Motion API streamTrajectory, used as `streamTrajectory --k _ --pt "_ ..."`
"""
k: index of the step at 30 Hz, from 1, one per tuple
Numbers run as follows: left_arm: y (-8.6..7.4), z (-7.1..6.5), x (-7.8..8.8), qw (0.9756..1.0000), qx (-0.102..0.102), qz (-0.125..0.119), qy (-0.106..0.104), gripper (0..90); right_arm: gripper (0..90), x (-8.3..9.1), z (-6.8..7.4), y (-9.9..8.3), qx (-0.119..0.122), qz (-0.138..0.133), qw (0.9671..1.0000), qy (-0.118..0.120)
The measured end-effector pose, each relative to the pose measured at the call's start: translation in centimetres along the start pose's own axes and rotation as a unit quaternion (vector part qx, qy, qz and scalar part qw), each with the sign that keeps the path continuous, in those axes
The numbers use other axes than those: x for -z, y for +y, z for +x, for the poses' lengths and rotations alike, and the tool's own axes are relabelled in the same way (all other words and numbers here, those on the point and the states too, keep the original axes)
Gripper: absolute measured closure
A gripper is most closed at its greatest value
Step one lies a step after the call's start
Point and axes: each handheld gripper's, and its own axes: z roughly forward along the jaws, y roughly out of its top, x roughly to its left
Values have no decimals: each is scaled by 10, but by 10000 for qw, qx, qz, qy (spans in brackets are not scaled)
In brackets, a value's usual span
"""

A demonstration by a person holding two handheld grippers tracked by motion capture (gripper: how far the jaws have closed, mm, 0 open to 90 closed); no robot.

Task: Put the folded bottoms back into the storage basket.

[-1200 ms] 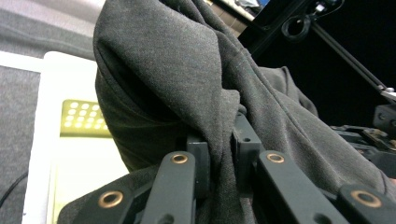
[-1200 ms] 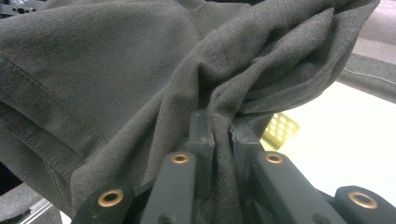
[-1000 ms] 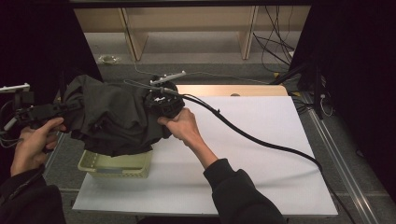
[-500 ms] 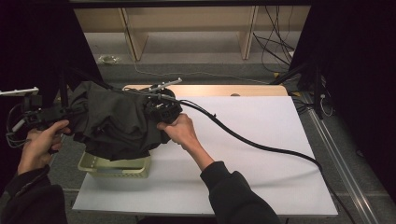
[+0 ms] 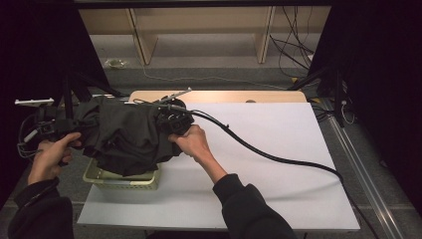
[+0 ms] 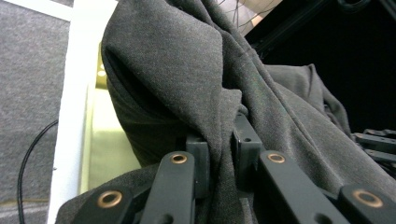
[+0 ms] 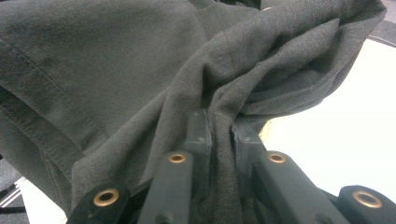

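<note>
- The dark grey woven fabric garment [image 5: 127, 137] hangs bunched between the two grippers, sagging over a pale yellow-green plastic basket [image 5: 124, 178] that sits at the near left corner of the white-topped desk [image 5: 278, 164].
- The left gripper [image 6: 219, 154] has its fingers [image 6: 200, 154] clamped on a fold of the cloth; the fold runs up between them in the left gripper view.
- The right gripper [image 7: 219, 135] is likewise clamped on a gathered ridge of the same cloth, fingers [image 7: 198, 133] pressed close together around it.
- In the high view each hand holds its gripper at one end of the bundle, the left hand [image 5: 50, 159] off the desk's left edge, the right hand [image 5: 191, 144] over the desk.
- The cloth looks soft and limp, fairly thick, with a stitched hem visible in the right gripper view; it should drape and fold wherever it is unsupported, and is not fragile.
- It seems light enough to lift by two pinches, though a thin fold could slip free under its own weight.
- Taking hold at a hem or seam, where the layers are doubled, would probably give the surest grip; pinches set well apart would keep it from bunching.
</note>
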Motion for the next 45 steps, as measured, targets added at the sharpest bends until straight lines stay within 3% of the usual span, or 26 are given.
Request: streamTrajectory --k 12,18,19,22,28,30,31,34,35,40,42,45 --pt "-7 10 -18 9998 -41 75 162 804 786 -8 -3 -6 -13 201 9998 -45" --pt "-12 13 -33 9989 -59 283 381 801 776 -13 -6 -9 7 307 9995 -73" --pt "-13 15 -36 9981 -59 300 544 801 773 -14 -6 -10 -5 326 9995 -63" --pt "-15 17 -40 9973 7 323 662 799 770 -14 -6 -11 -3 335 9994 -46" --pt "-17 19 -43 9962 53 441 744 786 774 -14 -6 -11 20 382 9993 -30" --pt "-19 17 -48 9943 17 615 871 781 775 -14 -6 -11 20 416 9991 -34" --pt "-21 16 -54 9921 -56 770 993 773 775 -14 -6 -12 27 427 9991 -33" --pt "-23 17 -58 9905 -44 886 1051 760 774 -14 -7 -13 58 451 9990 -26" --pt "-25 18 -63 9889 -30 1001 1093 755 774 -14 -7 -14 40 471 9989 -25" --pt "-26 19 -63 9880 -1 1037 1148 732 773 -14 -8 -15 65 473 9989 -17" --pt "-24 17 -60 9873 -6 1043 1196 665 771 -14 -8 -15 60 478 9988 -14" --pt "-20 12 -50 9842 -106 1069 1406 654 767 -14 -9 -16 73 502 9987 -8"
